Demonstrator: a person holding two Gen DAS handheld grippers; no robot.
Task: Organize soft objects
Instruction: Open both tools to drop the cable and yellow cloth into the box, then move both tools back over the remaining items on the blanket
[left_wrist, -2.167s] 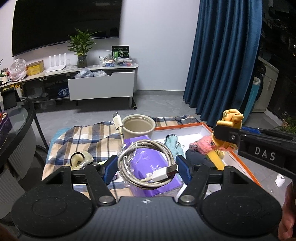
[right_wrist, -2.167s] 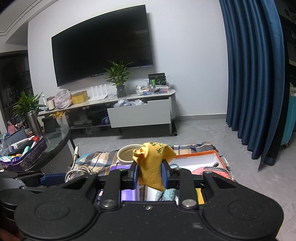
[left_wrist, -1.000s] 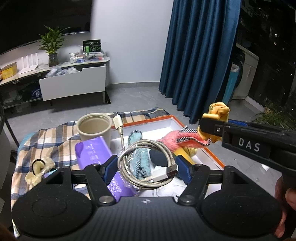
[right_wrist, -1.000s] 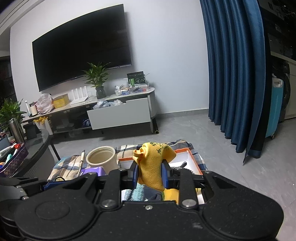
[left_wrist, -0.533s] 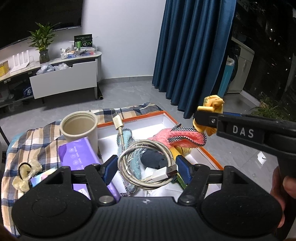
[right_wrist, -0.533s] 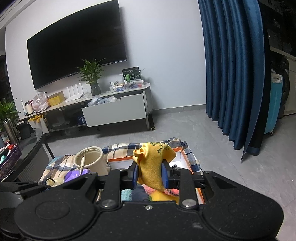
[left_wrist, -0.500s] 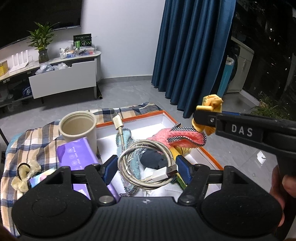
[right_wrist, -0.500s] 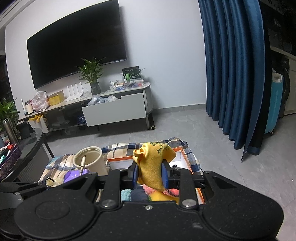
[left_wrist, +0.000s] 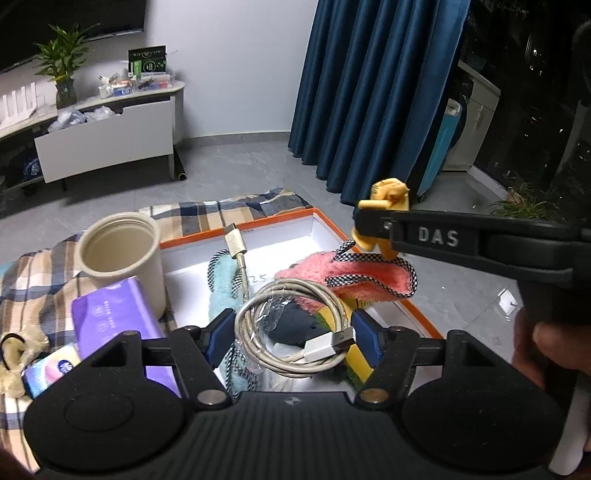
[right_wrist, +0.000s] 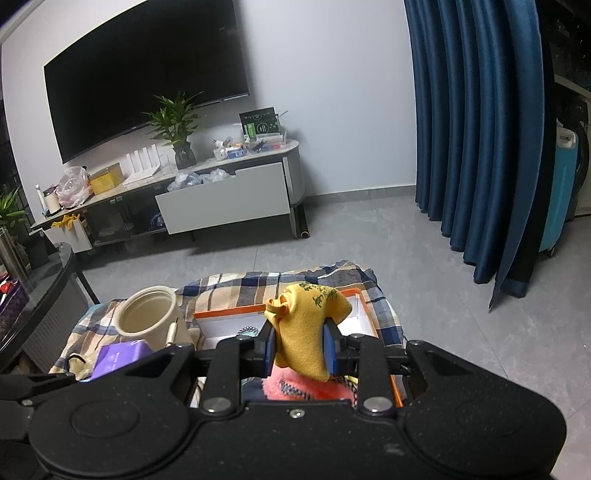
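Note:
My left gripper (left_wrist: 293, 338) is shut on a coiled white USB cable (left_wrist: 291, 328), held above the near end of an orange-rimmed white box (left_wrist: 258, 236). In the box lie a pink fluffy slipper (left_wrist: 369, 277), a teal one (left_wrist: 221, 284) and darker soft things. My right gripper (right_wrist: 300, 349) is shut on a yellow cloth (right_wrist: 306, 332). In the left wrist view that cloth (left_wrist: 388, 206) hangs over the box's right side, above the pink slipper. From the right wrist, the pink slipper (right_wrist: 306, 387) shows just under the cloth.
A cream cup (left_wrist: 120, 258) and a purple tissue pack (left_wrist: 110, 314) sit left of the box on a plaid blanket (left_wrist: 37, 273). A cream scrunchie (left_wrist: 14, 354) lies at the far left. Grey floor, a TV cabinet (right_wrist: 221, 199) and blue curtains (right_wrist: 480, 129) lie beyond.
Both grippers have moved right and lower over the box, still holding the cable and the yellow cloth. The cup and tissue pack have slid left in view.

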